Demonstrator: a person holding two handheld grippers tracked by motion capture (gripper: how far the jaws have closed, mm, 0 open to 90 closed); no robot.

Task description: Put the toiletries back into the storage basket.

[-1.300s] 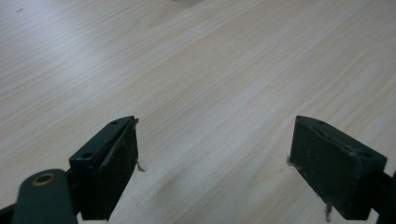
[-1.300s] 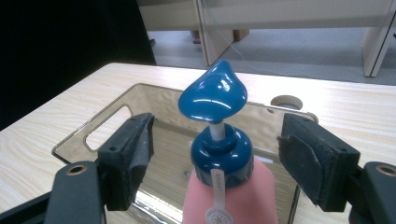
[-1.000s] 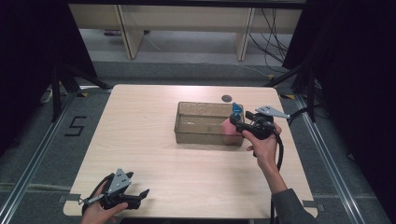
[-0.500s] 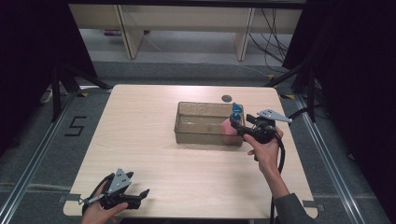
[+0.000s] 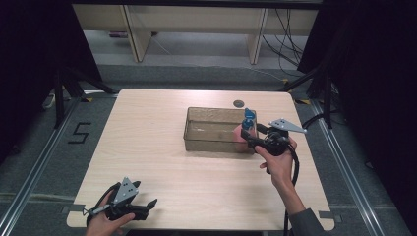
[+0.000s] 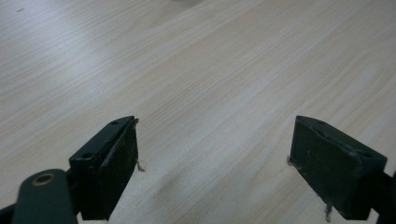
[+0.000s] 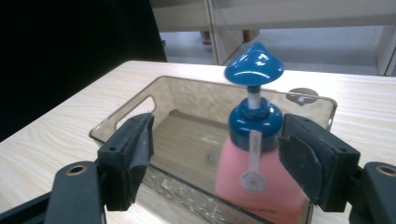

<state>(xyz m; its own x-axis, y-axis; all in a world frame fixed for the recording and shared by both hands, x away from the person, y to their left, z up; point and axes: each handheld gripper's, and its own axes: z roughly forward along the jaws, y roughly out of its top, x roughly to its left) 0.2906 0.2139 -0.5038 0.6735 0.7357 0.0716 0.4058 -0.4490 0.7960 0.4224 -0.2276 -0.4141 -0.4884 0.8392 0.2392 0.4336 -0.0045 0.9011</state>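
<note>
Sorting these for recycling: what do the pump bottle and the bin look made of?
Pump bottle: likely plastic, with a matte, frosted pink body and a glossy blue pump head showing highlights. Bin: seemingly smoke-tinted clear plastic; the table's wood grain shows through its walls, and the rim is smoothly moulded.

The bench (image 5: 162, 147) is a pale wood-grain top with rounded corners, standing on a grey floor (image 5: 44, 162) that bears a dark mark shaped like a five to the bench's left. A clear, brownish rectangular tray (image 5: 209, 143) with cut-out handles rests on the bench, right of the middle and toward the far edge. A pink pump bottle (image 5: 242, 133) with a blue top stands inside the tray at its right end. Just beyond the tray, near the far edge, a small dark round spot (image 5: 238, 103) marks the bench. The near half is bare wood
</note>
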